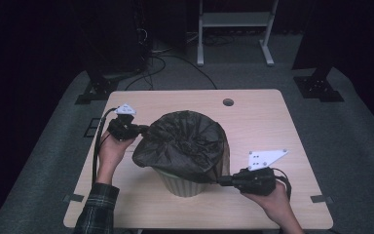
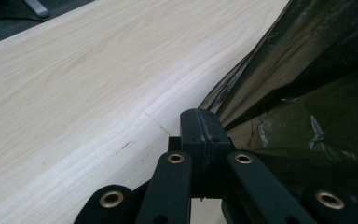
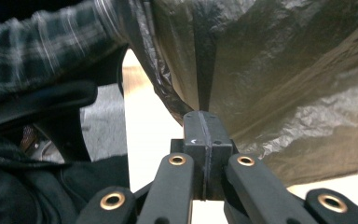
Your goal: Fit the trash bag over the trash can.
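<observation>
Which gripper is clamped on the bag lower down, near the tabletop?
The right gripper, pinching the black bag low beside the bin; the left gripper grips it higher up.

The table [image 1: 272, 122] is lit evenly from above while the surrounding room is left nearly black. Glare is caught on the creased bin bag [image 3: 284, 70], and the plaid sleeve [image 3: 37, 42] is smeared by blur
</observation>
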Demonstrator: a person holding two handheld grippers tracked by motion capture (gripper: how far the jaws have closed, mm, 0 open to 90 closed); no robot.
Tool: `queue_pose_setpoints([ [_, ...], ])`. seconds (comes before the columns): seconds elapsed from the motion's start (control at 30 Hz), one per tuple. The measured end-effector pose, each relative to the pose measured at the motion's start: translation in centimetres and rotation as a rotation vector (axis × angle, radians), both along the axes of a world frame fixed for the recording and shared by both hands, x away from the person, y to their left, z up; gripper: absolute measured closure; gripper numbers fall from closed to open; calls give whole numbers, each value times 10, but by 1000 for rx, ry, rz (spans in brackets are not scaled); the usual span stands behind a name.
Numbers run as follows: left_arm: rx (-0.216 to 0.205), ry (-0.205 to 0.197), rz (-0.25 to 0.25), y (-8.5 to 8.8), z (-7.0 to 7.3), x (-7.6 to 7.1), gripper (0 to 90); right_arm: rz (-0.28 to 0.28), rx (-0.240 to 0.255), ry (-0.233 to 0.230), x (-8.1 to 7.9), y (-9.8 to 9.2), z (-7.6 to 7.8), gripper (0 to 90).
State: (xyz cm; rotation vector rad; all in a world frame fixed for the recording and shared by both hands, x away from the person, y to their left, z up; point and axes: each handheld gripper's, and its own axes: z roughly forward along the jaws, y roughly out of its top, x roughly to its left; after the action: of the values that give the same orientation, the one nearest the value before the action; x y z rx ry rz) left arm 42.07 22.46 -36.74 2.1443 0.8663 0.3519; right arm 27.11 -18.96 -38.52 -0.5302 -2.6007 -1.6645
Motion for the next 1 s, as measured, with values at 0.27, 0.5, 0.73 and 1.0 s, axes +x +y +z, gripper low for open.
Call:
queue_pose_setpoints([
  [0.27,-8,2,0,0,-1,0,900,2,-99,60,4,15,-34,900],
  [0.5,-18,-3,-2,1,1,-1,900,15,-108,86,7,22,-45,900],
  [0.73,-26,-7,-9,1,3,-2,900,41,-141,92,3,34,-52,900],
  [1.0,-23,1,-3,2,3,-1,900,57,-145,89,1,45,-57,900],
])
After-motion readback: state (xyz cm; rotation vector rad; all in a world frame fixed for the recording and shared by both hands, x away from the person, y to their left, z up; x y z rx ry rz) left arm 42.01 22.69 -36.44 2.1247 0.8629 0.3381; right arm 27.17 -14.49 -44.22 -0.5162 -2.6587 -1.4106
